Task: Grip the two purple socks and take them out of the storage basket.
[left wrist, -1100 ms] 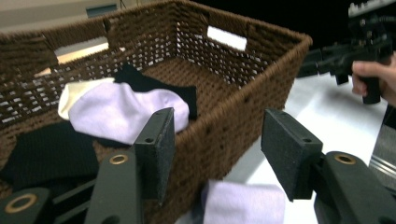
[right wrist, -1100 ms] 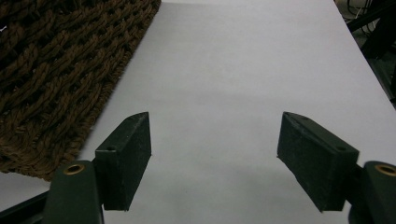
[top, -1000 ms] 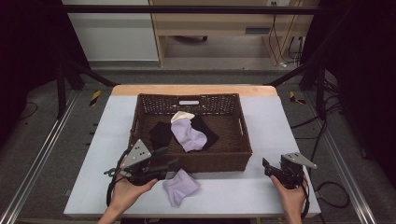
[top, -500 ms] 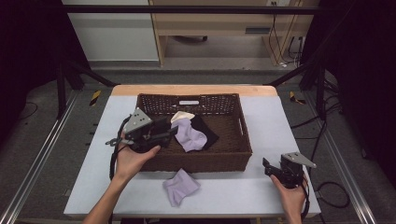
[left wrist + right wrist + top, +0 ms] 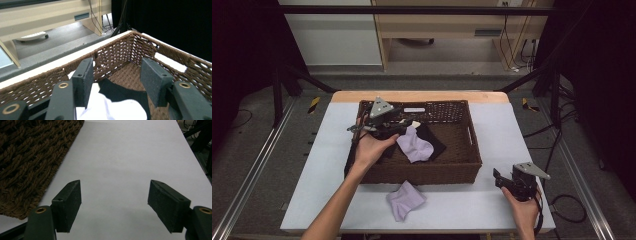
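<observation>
1. Now hovering over the wicker basket (image 5: 472, 150), left gripper (image 5: 399, 126) released, jaws wide above a black sock (image 5: 120, 91) and white sock (image 5: 107, 108).
2. Lying at the table's (image 5: 512, 125) six o'clock: lavender sock (image 5: 404, 200).
3. Resting at four o'clock: right gripper (image 5: 499, 178), released.

A wicker basket (image 5: 462, 165) sits mid-table (image 5: 492, 205) with socks (image 5: 416, 146) inside; another sock (image 5: 404, 199) lies before it, the left gripper (image 5: 404, 126) over the basket, the right gripper (image 5: 498, 177) at its right

One basket (image 5: 462, 165), two lilac socks (image 5: 416, 145).
</observation>
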`<control>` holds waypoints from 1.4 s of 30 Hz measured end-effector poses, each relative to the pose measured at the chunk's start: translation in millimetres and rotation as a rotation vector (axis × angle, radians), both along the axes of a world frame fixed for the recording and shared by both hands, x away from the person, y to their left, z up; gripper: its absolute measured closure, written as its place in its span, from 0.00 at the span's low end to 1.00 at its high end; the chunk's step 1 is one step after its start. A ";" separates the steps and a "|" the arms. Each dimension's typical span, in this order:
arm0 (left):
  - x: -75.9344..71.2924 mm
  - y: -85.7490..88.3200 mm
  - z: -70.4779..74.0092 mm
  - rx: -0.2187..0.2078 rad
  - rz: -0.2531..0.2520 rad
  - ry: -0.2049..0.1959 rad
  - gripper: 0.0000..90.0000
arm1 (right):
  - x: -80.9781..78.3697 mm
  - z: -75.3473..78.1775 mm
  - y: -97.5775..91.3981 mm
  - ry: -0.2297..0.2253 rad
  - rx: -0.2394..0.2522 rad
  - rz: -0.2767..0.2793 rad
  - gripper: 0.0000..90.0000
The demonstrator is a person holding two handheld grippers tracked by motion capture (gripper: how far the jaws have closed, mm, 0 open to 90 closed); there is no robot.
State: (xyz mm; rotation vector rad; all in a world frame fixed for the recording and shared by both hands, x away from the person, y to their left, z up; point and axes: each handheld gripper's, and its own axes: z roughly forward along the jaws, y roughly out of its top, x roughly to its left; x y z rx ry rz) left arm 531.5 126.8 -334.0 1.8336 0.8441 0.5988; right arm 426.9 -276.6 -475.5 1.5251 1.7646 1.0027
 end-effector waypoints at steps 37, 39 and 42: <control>45.9 -31.5 -91.6 0.340 -0.022 0.251 0.53 | 0.3 -0.4 0.0 0.004 0.002 -0.006 0.31; 46.3 -31.3 -92.4 0.347 -0.020 0.253 0.55 | 0.4 -0.4 0.0 0.003 0.004 -0.006 0.31; 46.6 -31.9 -93.9 0.339 -0.027 0.275 0.60 | 0.8 -0.4 0.1 0.004 0.004 -0.006 0.30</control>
